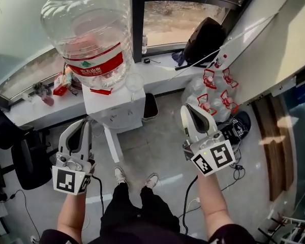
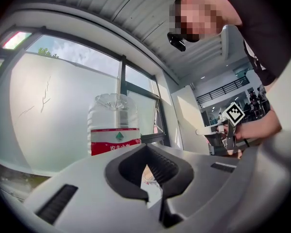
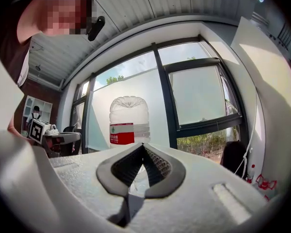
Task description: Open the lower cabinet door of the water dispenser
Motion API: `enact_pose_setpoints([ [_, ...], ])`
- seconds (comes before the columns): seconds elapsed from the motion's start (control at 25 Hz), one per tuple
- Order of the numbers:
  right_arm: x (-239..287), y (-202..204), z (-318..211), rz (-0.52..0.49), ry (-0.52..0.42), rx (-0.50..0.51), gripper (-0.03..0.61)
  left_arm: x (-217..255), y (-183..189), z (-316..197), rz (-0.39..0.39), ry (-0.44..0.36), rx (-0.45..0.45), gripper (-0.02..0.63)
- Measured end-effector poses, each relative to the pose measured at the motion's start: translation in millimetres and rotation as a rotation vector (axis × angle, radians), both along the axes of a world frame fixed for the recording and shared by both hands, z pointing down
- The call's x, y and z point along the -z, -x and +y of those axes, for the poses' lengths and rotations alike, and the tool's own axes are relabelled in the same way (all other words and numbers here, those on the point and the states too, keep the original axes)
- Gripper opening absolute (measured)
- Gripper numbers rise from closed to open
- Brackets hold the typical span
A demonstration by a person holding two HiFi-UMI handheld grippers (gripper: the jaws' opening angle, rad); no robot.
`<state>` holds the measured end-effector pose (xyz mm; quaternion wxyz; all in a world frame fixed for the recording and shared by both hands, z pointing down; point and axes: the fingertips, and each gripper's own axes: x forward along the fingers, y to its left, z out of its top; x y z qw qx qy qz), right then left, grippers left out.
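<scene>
Head view: one bottle [image 1: 89, 34], left claw [image 1: 85, 123], right claw [image 1: 189, 109], perhaps four jugs [image 1: 209, 79].

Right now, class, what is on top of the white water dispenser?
A big clear water bottle with a red label stands on the white dispenser. The bottle covers the dispenser's top in the head view, so where the two join cannot be seen.

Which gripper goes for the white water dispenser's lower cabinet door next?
Left, most likely: the left gripper hangs close beside the white water dispenser under the clear red-labelled bottle, while the right gripper is farther off. Both are shut and empty.
</scene>
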<state>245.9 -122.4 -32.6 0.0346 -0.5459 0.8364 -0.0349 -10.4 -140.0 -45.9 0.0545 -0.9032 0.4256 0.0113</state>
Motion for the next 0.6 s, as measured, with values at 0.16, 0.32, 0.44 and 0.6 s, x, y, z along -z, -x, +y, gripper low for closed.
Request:
enact_pose_setpoints([
  [0.16, 33.6, 6.3, 4.5, 0.001, -0.045, 0.010, 0.005, 33.6, 15.7, 2.8, 0.014, -0.042, 0.029, 0.008],
  [0.32, 59.6, 12.6, 11.7, 0.014, -0.077, 0.027, 0.005, 59.6, 27.9, 11.2, 0.026, -0.071, 0.054, 0.008],
  [0.44, 75.2, 12.5, 14.1, 0.011, -0.100, 0.041, 0.005, 75.9, 36.3, 18.1, 0.034, -0.096, 0.087, 0.008],
  [0.6, 91.0, 8.4, 17.9, 0.002, -0.128, 0.032, 0.005, 94.6, 49.9, 25.3, 0.022, -0.139, 0.129, 0.008],
])
